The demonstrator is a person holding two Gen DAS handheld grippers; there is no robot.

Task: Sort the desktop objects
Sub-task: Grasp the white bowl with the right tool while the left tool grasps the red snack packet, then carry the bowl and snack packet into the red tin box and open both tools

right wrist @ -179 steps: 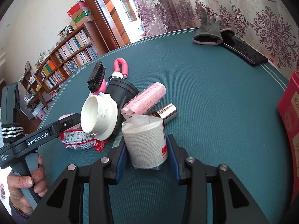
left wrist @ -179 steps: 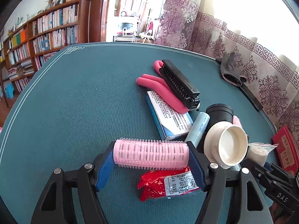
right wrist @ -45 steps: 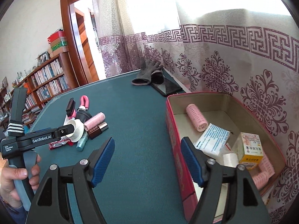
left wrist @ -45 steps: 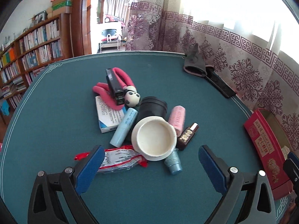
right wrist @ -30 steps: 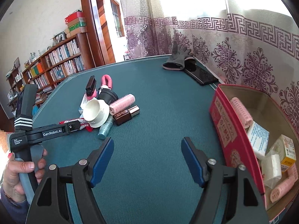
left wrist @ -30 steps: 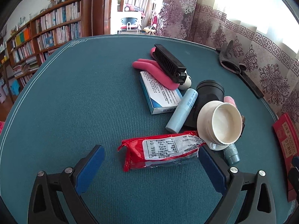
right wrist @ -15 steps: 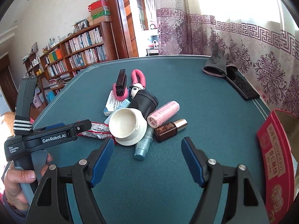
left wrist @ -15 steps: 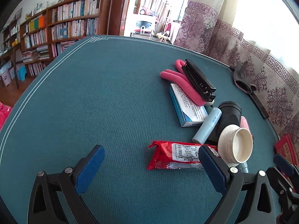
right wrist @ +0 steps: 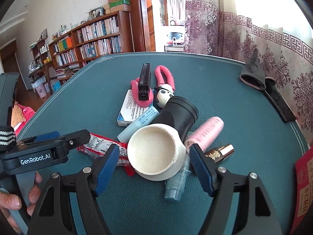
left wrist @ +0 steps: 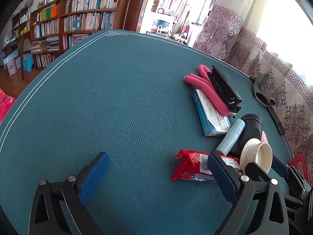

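I see the clutter heaped on the teal tabletop [right wrist: 244, 117]: a white cup [right wrist: 156, 152] on its side against a black cylinder [right wrist: 179, 110], a pink hair roller [right wrist: 205, 132] just beside that cylinder, a brown bottle with a gold cap [right wrist: 219, 153] near the roller, and a grey-blue tube [right wrist: 176, 184] poking out from under the cup. Behind these lie a pale blue tube [right wrist: 138, 125], a blue-and-white box [right wrist: 132, 110], a pink hand grip [right wrist: 164, 76] with a black comb [right wrist: 144, 81] across it, and a small panda figure [right wrist: 164, 96]. A grey glove [right wrist: 252, 74] and a dark flat case [right wrist: 279, 103] sit well apart by the curtain. The edge of a red box [right wrist: 303, 186] shows at my right.

My right gripper [right wrist: 154, 165] has its jaws spread wide and empty, with the white cup between them; whether a pad touches it I cannot tell. My left gripper [left wrist: 158, 176] is also wide open, holding nothing. Its right pad sits over the end of the red snack packet [left wrist: 191, 165], which lies flat just left of the cup, while its left pad hangs over bare cloth.
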